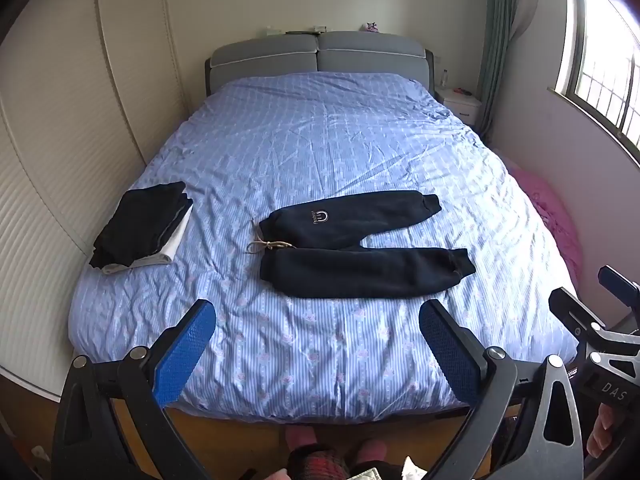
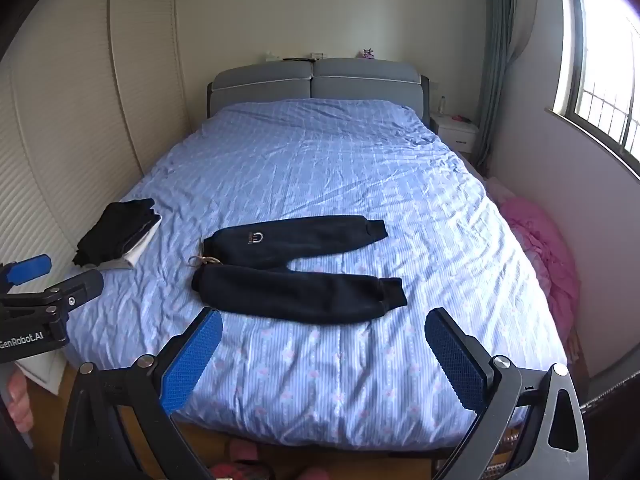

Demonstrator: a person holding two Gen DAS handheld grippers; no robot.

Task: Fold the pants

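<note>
Two hand-held tongs hover at the near foot of a bed, both spread wide and holding nothing. The left tongs point(image 1: 318, 354) have blue textured pads point(image 1: 184, 354) far apart, with only the striped bedcover between them — they touch no cloth. The right tongs point(image 2: 324, 360) stand just as wide, their blue pads point(image 2: 456, 362) clear of everything.

Each camera catches the other tool at its edge. In the right wrist view, the left tool's black body at the left edge reads "GenRobot.AI" in white. In the left wrist view, the right tool at the right edge shows the letters "DAS"; the rest is cut off.

The pants point(image 1: 360, 246) — dark navy joggers — lie flat and unfolded on the near half of the bed point(image 1: 320, 140), waistband to the left, cuffed legs to the right and slightly parted. A tan drawstring point(image 1: 266, 245) trails from the waist. A small pale logo, a ring shape over tiny lettering too small to read, sits on the far leg near the waist.

Near the bed's left edge, well apart from the pants, rests a stack of folded clothes point(image 1: 140, 232), dark on top, white and grey beneath. A grey padded headboard point(image 1: 318, 56) stands at the far end.
</note>
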